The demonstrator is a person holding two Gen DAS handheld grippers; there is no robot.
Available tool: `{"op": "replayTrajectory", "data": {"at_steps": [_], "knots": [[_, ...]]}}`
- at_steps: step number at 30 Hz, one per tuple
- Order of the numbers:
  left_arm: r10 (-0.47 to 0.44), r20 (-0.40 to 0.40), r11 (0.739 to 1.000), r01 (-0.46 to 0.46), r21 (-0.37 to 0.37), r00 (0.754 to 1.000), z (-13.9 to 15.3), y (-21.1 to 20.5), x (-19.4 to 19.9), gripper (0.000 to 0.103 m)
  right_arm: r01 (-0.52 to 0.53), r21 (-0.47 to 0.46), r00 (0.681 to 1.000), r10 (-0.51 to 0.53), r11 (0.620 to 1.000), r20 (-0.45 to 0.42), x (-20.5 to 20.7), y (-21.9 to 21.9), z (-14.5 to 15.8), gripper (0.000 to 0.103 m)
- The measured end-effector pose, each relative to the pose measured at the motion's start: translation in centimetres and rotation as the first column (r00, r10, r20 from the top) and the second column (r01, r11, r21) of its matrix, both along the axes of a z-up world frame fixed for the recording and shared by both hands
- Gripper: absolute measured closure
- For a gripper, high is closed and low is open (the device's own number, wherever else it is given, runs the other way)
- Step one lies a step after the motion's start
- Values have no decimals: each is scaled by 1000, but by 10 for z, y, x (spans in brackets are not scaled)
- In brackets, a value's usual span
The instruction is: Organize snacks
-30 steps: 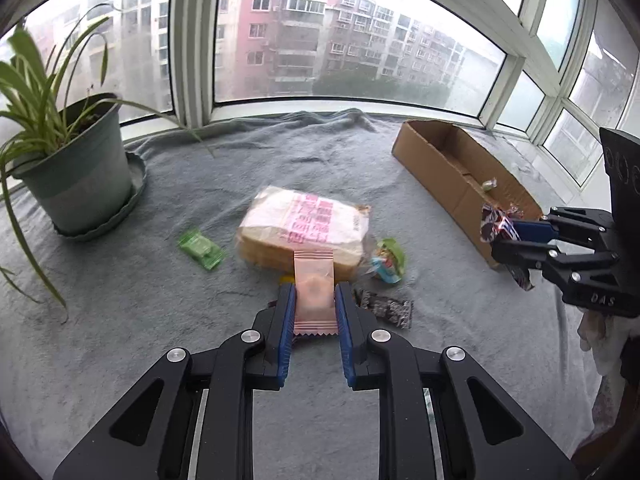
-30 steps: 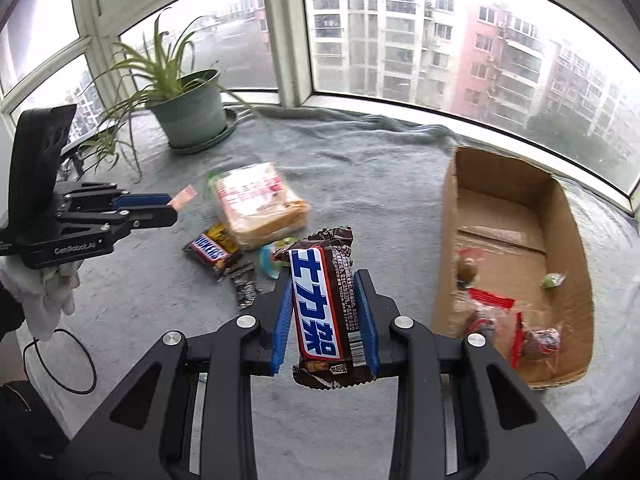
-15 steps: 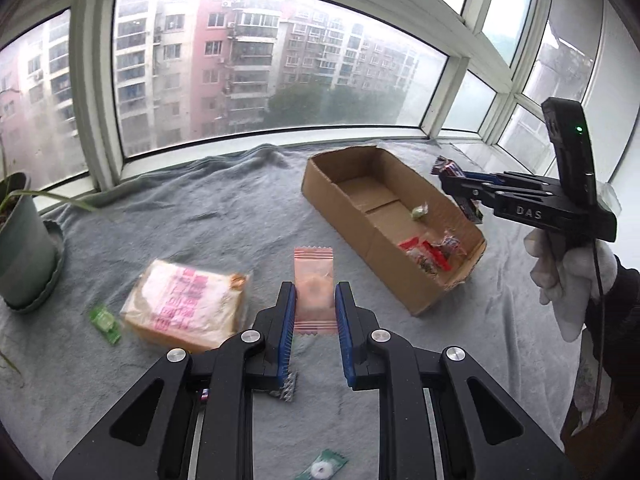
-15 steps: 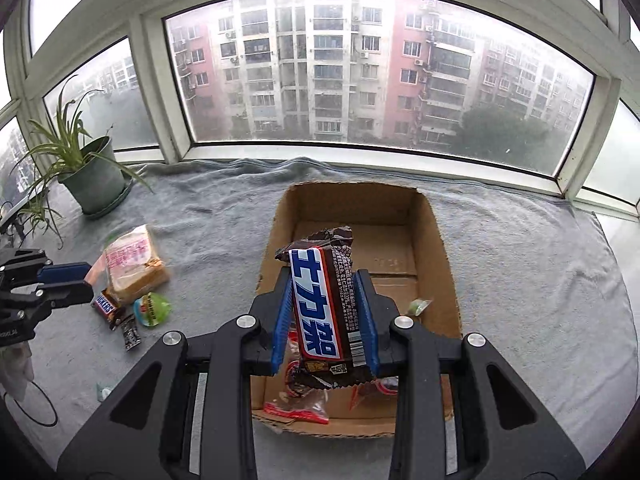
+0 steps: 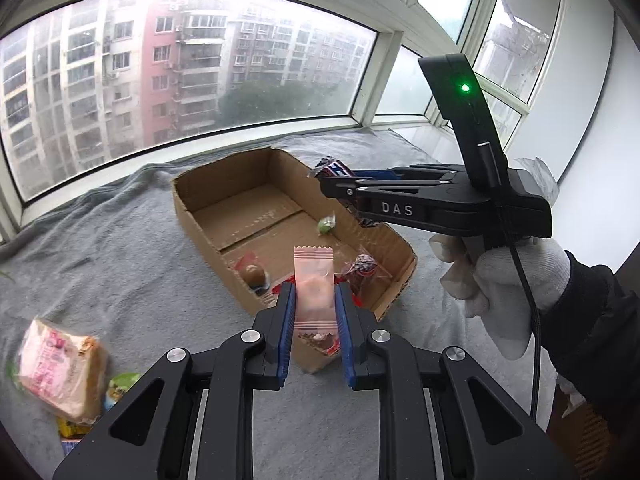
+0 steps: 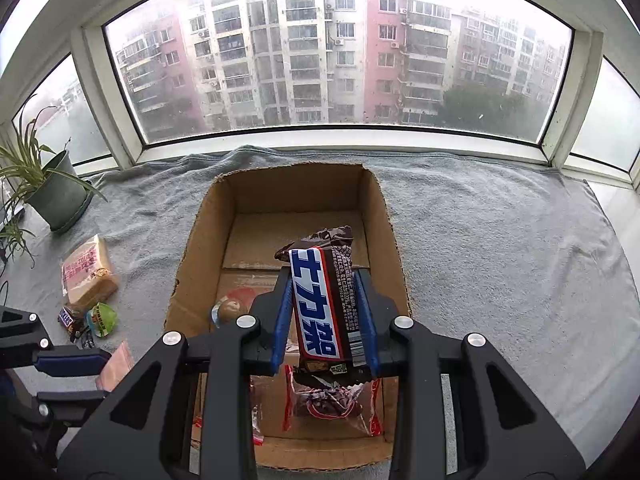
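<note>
My left gripper (image 5: 314,300) is shut on a pink snack packet (image 5: 313,280), held above the near corner of the open cardboard box (image 5: 192,216). My right gripper (image 6: 325,292) is shut on a brown and blue chocolate bar (image 6: 324,300), held over the middle of the same box (image 6: 200,240). The right gripper also shows in the left wrist view (image 5: 340,184), over the box's right wall. The left gripper shows at the lower left of the right wrist view (image 6: 104,372). Several wrapped snacks lie inside the box.
A grey blanket (image 6: 500,240) covers the sill. A bread pack (image 6: 86,272), a small chocolate bar (image 6: 67,317) and a green snack (image 6: 102,318) lie left of the box. A potted plant (image 6: 56,196) stands at the far left. Windows run behind.
Both grippers have moved from the snack pile to the box, each still holding its snack. The right one is now over the box's middle, the left one at its near corner.
</note>
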State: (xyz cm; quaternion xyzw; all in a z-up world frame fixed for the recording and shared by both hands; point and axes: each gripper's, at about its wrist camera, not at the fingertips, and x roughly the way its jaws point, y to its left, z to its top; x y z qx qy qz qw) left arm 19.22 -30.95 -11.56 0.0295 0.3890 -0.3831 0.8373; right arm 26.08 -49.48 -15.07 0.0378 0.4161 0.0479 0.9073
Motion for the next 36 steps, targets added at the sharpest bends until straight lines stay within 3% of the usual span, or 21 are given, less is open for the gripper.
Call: {"op": "replayTrajectory", "data": {"at_steps": [13,15,16,17,19,36], "knots": [[-27,-24,999,28,31,999,-13,-35,3,84,10,-8,999,-11,1000,-45,8,-3,-20,72],[-24,-32,999,25,43,999,-14,-37,3,82,16,-22,999,-17,1000,-45,9,-3,-19,58],[-19,-35,999,21,47,999,-14,-38,3,78,19,-29,999,-21,999,-39,8,-1,-18,35],[-12,-35,999,14,48,999,-14,-37,3,75,24,-37,999,-25,999,-28,7,-1,-16,22],[1,-44,999,1,45,999,-15,-35,5,57,22,-40,1000,-23,999,-4,4,1,-11,21],[38,-46,999,-38,-3,998,1,-1,-5,57,-20,-15,1000,20,1000,16,0,25,16,21]]}}
